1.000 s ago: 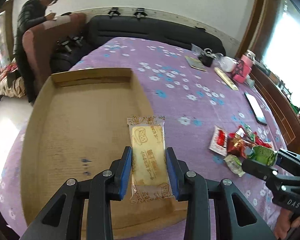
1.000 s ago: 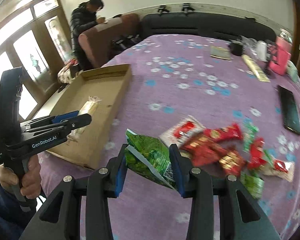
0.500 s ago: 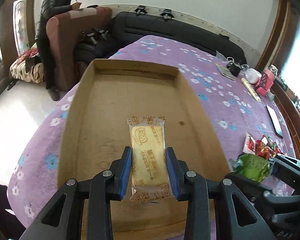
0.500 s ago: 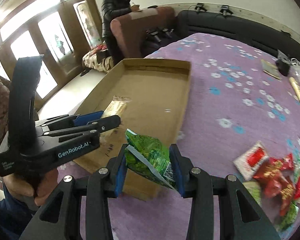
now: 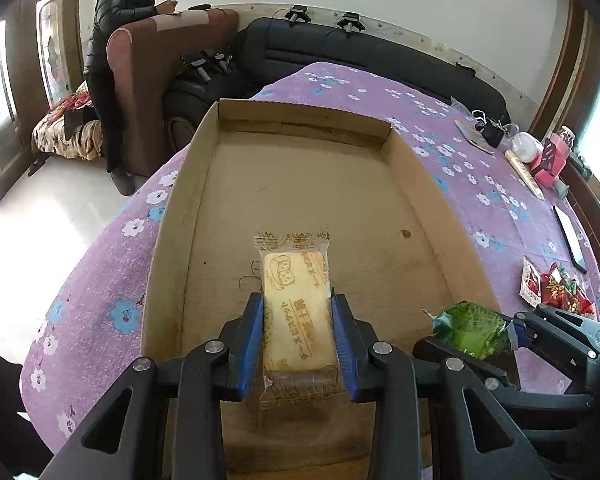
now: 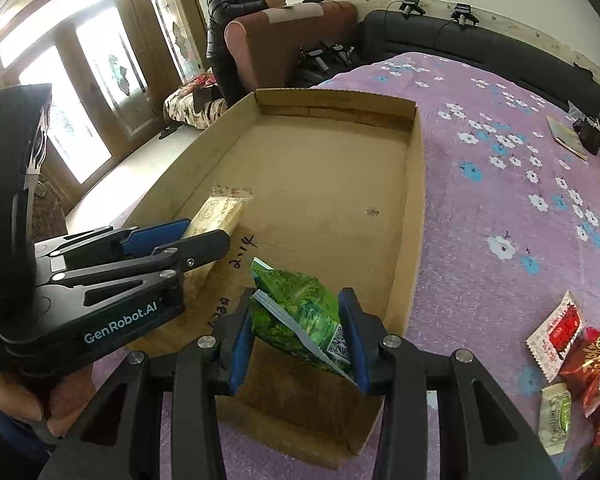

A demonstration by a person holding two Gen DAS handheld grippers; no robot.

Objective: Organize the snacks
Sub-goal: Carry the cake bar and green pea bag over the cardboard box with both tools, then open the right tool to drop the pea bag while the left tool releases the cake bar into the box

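My left tool (image 5: pixel 298 334) is holding a biscuit packet (image 5: pixel 296 312) over the near part of the cardboard tray (image 5: pixel 168 216), which is lying on the table (image 5: pixel 480 184). My right tool (image 6: pixel 296 332) is holding a snack bag (image 6: pixel 300 312) just to its right, over the tray's near right corner. More snack packets (image 6: pixel 568 344) are lying on the table right of the tray. A sofa (image 5: pixel 380 56) is standing behind the table.

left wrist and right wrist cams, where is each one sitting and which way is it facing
Left wrist: on the left gripper, looking down over its yellow biscuit pack into the cardboard tray; own fingers show.
Right wrist: on the right gripper, aimed down over its green snack bag at the tray's near end; own fingers and a hand under the left gripper show.
Shared: tray, both grippers, both packs, purple tablecloth.
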